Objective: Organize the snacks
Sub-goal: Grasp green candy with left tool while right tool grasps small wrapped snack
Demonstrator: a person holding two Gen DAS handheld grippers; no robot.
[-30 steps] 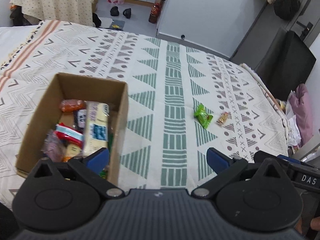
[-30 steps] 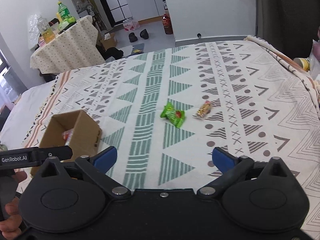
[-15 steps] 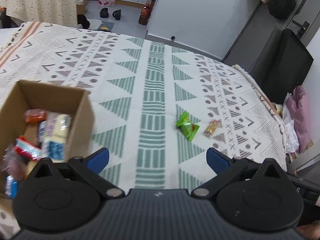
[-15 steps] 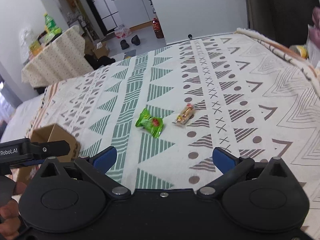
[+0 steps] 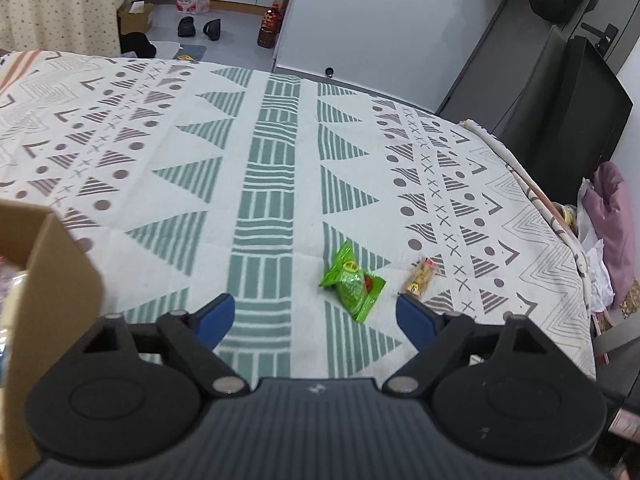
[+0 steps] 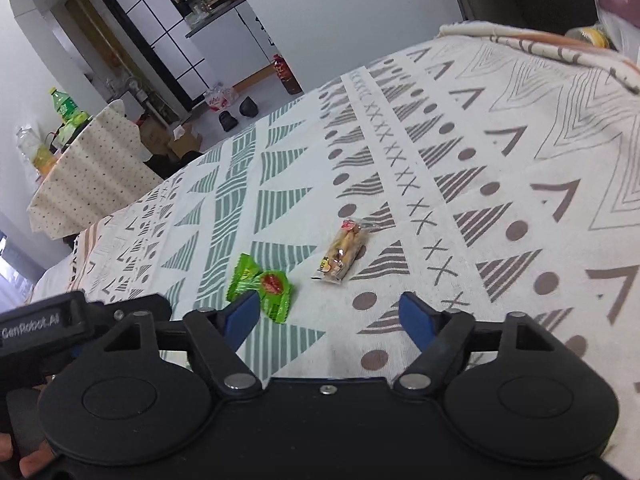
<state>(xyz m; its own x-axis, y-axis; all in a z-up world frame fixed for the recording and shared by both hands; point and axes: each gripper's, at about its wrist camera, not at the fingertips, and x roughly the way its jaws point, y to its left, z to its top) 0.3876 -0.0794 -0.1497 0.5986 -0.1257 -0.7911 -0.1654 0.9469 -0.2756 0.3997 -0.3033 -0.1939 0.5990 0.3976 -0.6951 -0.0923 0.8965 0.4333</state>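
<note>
A green snack packet [image 5: 353, 282] [image 6: 264, 286] and a small tan snack bar [image 5: 419, 276] [image 6: 343, 253] lie side by side on the patterned bedspread [image 5: 264, 184]. My left gripper [image 5: 312, 318] hovers just short of the green packet, its jaws closing with nothing between them. My right gripper [image 6: 330, 314] hangs just short of the tan bar, jaws also closing on nothing; its left blue pad [image 6: 242, 314] overlaps the green packet's edge in the view. The cardboard box [image 5: 52, 276] stands at the left edge of the left wrist view. The left gripper's black body [image 6: 60, 318] and a hand show at the right wrist view's lower left.
The bed's edge [image 5: 532, 188] drops off to the right, with a black chair [image 5: 568, 116] and pink bag [image 5: 612, 216] beyond. A cloth-covered table [image 6: 84, 176] with bottles stands across the room; shoes [image 5: 200, 28] and a bottle [image 5: 270, 28] are on the floor.
Both grippers came down and closer to the two snacks, and their jaws have narrowed. In the left wrist view the box slid out to the left edge.
</note>
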